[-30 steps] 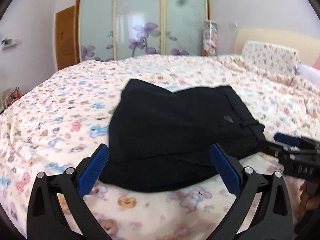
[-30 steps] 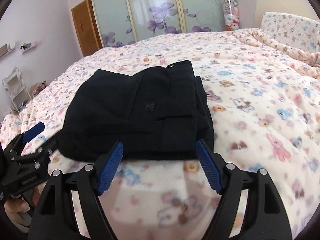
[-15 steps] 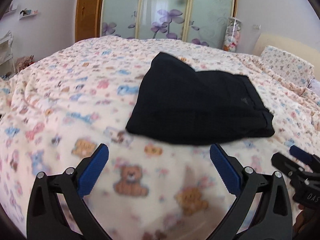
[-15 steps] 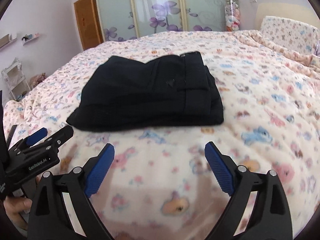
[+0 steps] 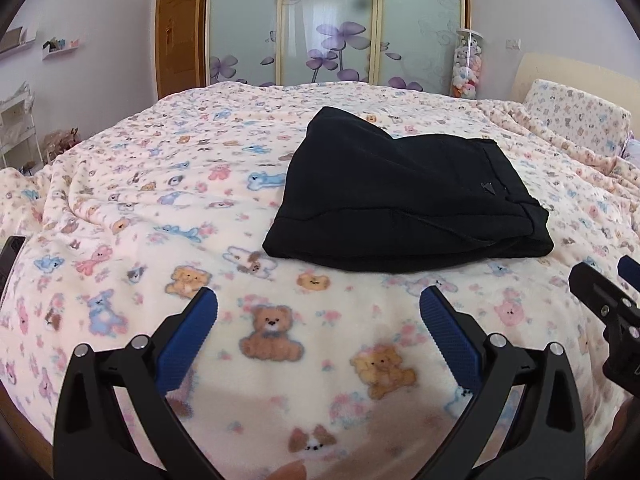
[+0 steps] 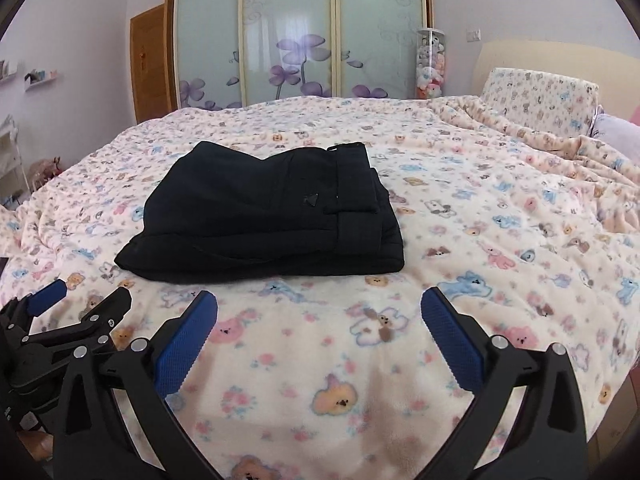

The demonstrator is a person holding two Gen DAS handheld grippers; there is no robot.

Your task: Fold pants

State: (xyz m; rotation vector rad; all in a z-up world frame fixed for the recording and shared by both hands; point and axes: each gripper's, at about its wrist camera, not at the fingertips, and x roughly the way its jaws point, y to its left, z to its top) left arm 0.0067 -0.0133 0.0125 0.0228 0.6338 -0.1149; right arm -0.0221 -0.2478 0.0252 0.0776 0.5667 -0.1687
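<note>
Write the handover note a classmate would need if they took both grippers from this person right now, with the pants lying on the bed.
Left gripper: open, empty, over bare blanket.
Right gripper: open, empty; its jaws have just been opening, nothing between them.
Black pants: folded into a compact stack on the bear-print blanket, ahead of both grippers, touched by neither.
Done: the fold looks finished.
Left: probably nothing; perhaps neaten the edges.

A bed [image 6: 460, 240] fills the room, spread with a cream blanket printed with little bears. Behind it stands a wardrobe [image 6: 300, 36] with frosted doors and purple flowers, a clear tube of plush toys [image 6: 430, 66] beside it.
</note>
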